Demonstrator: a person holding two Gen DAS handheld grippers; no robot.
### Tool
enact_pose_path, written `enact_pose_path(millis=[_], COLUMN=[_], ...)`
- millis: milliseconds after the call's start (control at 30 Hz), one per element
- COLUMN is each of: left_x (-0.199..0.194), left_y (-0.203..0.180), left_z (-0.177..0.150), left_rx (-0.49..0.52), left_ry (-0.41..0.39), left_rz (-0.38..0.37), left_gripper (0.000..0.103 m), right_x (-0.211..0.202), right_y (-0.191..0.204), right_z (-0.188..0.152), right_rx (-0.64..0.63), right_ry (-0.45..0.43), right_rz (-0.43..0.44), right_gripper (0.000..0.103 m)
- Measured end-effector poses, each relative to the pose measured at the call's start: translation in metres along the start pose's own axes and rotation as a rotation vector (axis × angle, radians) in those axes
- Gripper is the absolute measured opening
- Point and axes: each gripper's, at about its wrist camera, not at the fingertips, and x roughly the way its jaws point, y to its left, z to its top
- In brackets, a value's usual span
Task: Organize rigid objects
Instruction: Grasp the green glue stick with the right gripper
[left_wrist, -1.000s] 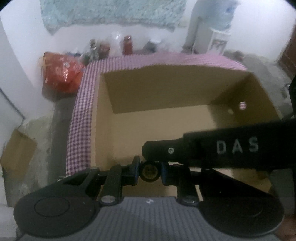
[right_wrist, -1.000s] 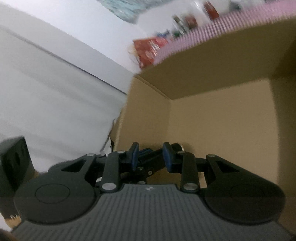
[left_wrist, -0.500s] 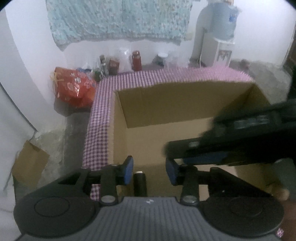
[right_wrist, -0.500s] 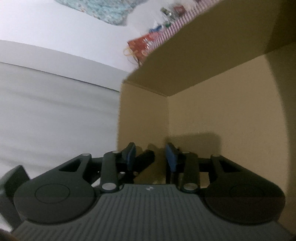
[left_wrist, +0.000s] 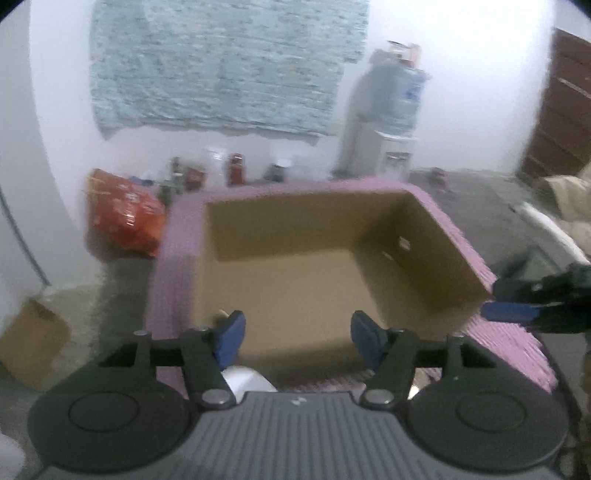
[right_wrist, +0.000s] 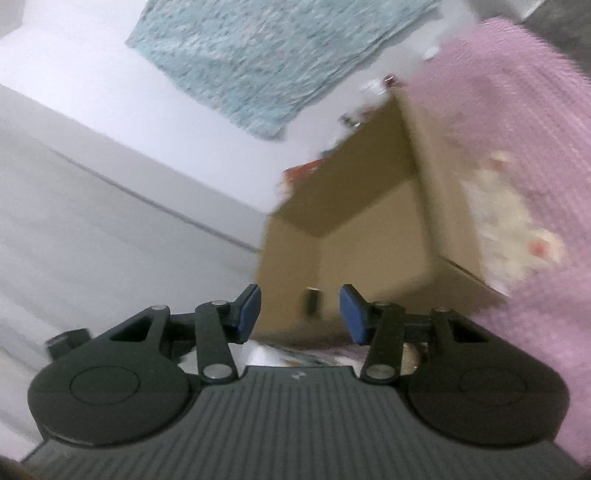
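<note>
Cardboard box (left_wrist: 303, 280) sits on pink checked cloth (left_wrist: 173, 258); both grippers' fingers opening, empty.

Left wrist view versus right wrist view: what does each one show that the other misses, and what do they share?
Only the left wrist view shows the water dispenser, the red bag, the other gripper's blue pad at the right edge, and the box's whole open top. Only the right wrist view shows a small dark object inside the box, too blurred to identify. Both show the cardboard box on the pink checked cloth, the hanging blue cloth, and their own jaws opening with nothing between them.
</note>
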Motion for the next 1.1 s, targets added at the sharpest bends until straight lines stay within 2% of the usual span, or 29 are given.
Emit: enact_pose_path(millis=[133, 333, 367, 467, 700, 900, 1033, 1067, 1100], left_x=[0.005, 0.044, 0.05, 0.071, 0.099, 0.103, 0.101, 0.1, 0.099], left_y=[-0.033, -0.094, -0.103, -0.121, -0.139, -0.148, -0.15, -0.151, -0.151], left_z=[-0.04, -0.091, -0.096, -0.107, -0.112, -0.112, -0.114, -0.115, -0.115], left_rx=[0.054, 0.151, 0.165, 0.206, 0.232, 0.27, 0.293, 0.295, 0.295], left_ry=[0.028, 0.16, 0.167, 0.196, 0.248, 0.229, 0.223, 0.221, 0.221], left_rz=[-0.094, -0.229, -0.237, -0.214, -0.18, -0.155, -0.151, -0.152, -0.159], left_gripper=[0.066, 0.061, 0.057, 0.044, 0.039, 0.037, 0.027, 0.019, 0.019], right_x=[-0.019, 0.014, 0.02, 0.033, 0.062, 0.078, 0.082, 0.084, 0.086], right_y=[-0.043, -0.087, -0.09, -0.087, -0.078, -0.069, -0.064, -0.064, -0.064], right_z=[-0.042, -0.083, -0.086, -0.092, -0.087, -0.093, -0.098, -0.099, -0.099], right_rx=[0.062, 0.162, 0.163, 0.142, 0.054, -0.003, -0.012, -0.012, -0.006], right_ry=[-0.015, 0.012, 0.018, 0.025, 0.049, 0.074, 0.087, 0.087, 0.087], right_rz=[-0.124, -0.2, -0.206, -0.221, -0.242, -0.224, -0.206, -0.209, -0.206], right_gripper=[0.049, 0.047, 0.047, 0.043, 0.038, 0.037, 0.033, 0.032, 0.031])
